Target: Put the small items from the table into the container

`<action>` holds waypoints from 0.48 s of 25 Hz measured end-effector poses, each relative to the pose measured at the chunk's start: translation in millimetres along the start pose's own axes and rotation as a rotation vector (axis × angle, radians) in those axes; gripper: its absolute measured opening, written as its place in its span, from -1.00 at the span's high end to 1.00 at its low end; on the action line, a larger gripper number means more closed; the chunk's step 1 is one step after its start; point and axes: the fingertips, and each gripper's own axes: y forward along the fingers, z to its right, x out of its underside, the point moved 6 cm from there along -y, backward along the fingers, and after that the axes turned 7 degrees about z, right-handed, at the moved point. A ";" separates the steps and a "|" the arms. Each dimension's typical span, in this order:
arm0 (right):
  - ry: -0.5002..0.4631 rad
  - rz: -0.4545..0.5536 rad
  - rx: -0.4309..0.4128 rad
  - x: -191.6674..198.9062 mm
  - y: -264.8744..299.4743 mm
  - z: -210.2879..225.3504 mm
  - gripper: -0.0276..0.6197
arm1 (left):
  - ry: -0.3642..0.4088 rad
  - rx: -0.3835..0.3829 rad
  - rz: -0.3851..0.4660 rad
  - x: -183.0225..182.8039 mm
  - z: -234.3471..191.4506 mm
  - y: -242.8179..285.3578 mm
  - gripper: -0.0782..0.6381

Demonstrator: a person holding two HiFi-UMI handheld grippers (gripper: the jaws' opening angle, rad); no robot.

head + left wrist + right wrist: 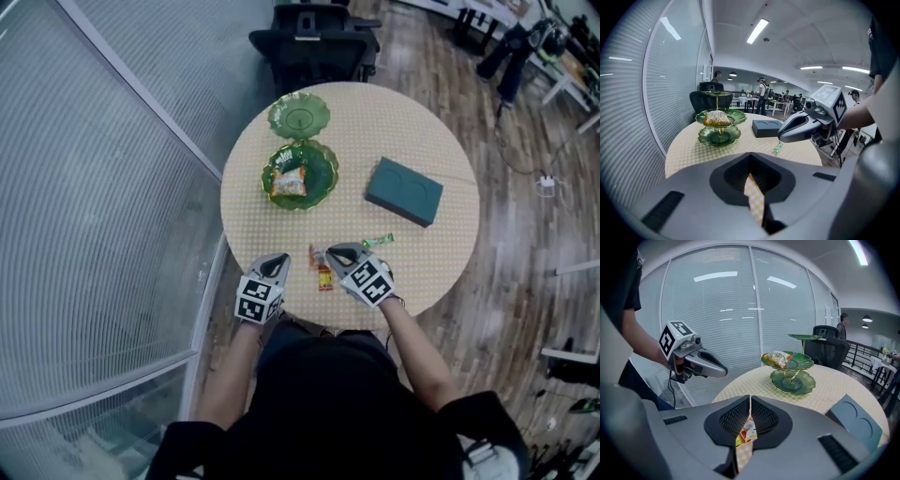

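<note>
Right gripper view shows the right gripper (749, 408) with its jaws drawn almost together on a small red and yellow packet (746, 430). The packet sits pinched in the narrow slit between the dark pads, with the checked tablecloth showing below it. In the head view the same packet hangs at that gripper's tip, over the near edge of the round table (375, 122).

Left gripper view shows the left gripper (752, 174) pressed shut with nothing in it; only a sliver of the checked cloth shows through the gap. In the head view it is held at the table's near left edge, beside the right gripper but not touching it.

Just beyond the right gripper's tip a small green wrapped sweet (378, 241) lies on the cloth. Farther back and to the right sits a dark teal box (403, 190) with two round recesses in its top.

Across the table from the left gripper stands the green tiered dish (323, 157), its scalloped tiers stacked on a central stem. An orange snack bag (289, 181) already rests in the middle tier, while the small top plate (299, 115) holds nothing that can be made out.

A black office chair (314, 42) is at the far side of the table, and a ribbed glass wall (103, 187) runs along the left.
</note>
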 end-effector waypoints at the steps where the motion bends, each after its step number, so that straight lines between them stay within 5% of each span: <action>1: -0.002 0.001 0.001 -1.5 0.1 -1.0 0.82 | -0.002 -0.007 0.008 -1.4 -1.5 -3.6 0.78; 12: -0.018 -0.007 0.019 -6.9 -3.5 -4.1 0.82 | 0.011 -0.031 0.031 -5.7 -10.7 -16.9 0.78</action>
